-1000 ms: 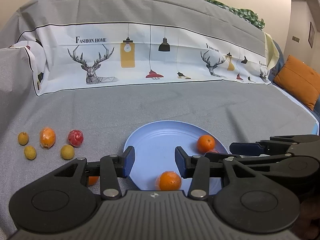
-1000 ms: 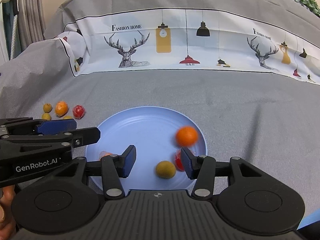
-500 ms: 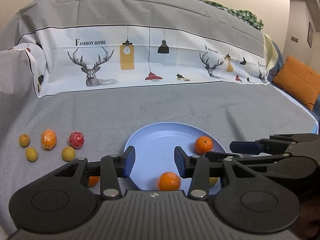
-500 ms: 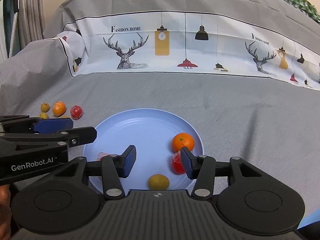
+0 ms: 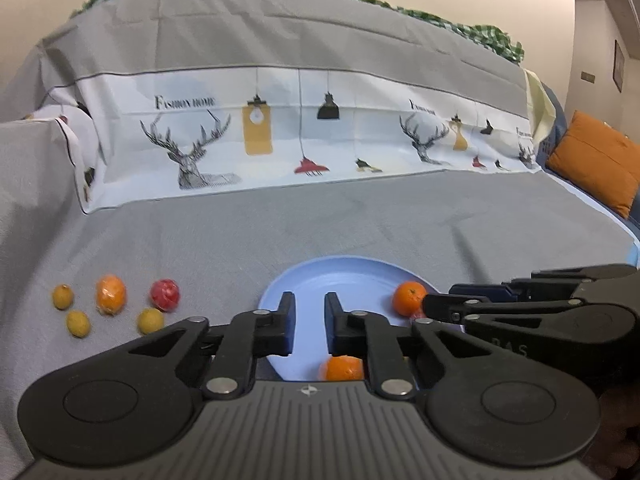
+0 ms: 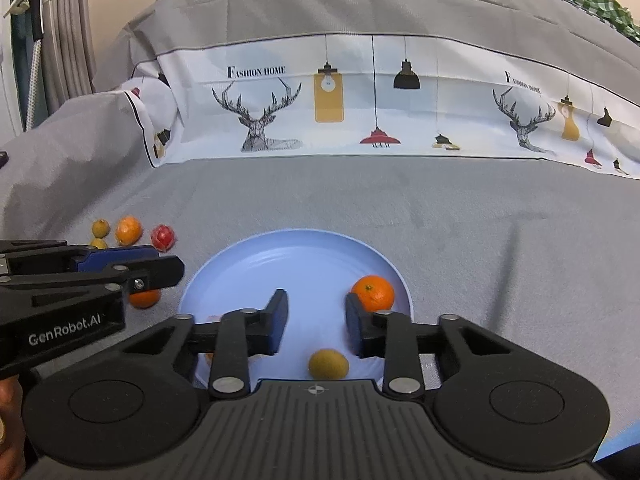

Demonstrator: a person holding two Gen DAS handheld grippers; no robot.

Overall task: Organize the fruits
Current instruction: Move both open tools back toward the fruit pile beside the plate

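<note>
A light blue plate (image 5: 340,280) (image 6: 296,264) lies on the grey cloth. On it are an orange (image 5: 409,298) (image 6: 373,292), a wrapped orange (image 5: 342,368) near its front rim and a yellow-green fruit (image 6: 328,364). A sliver of red fruit (image 5: 418,314) shows beside the orange. My left gripper (image 5: 310,300) (image 6: 168,262) hovers over the plate's left part, its jaws closing to a narrow gap with nothing between them. My right gripper (image 6: 316,300) (image 5: 444,300) hangs over the plate's middle, jaws closing, nothing between them.
Left of the plate on the cloth lie a wrapped orange (image 5: 111,294), a red fruit (image 5: 165,294) and three small yellow fruits (image 5: 78,323). Another orange (image 6: 144,298) sits under the left gripper. A printed cloth covers the backrest; an orange cushion (image 5: 596,164) is far right.
Both grippers' jaws have come much closer together, the left almost to touching. The orange on the plate rolled, then came to rest near the right rim. Neither hand has shifted much.
</note>
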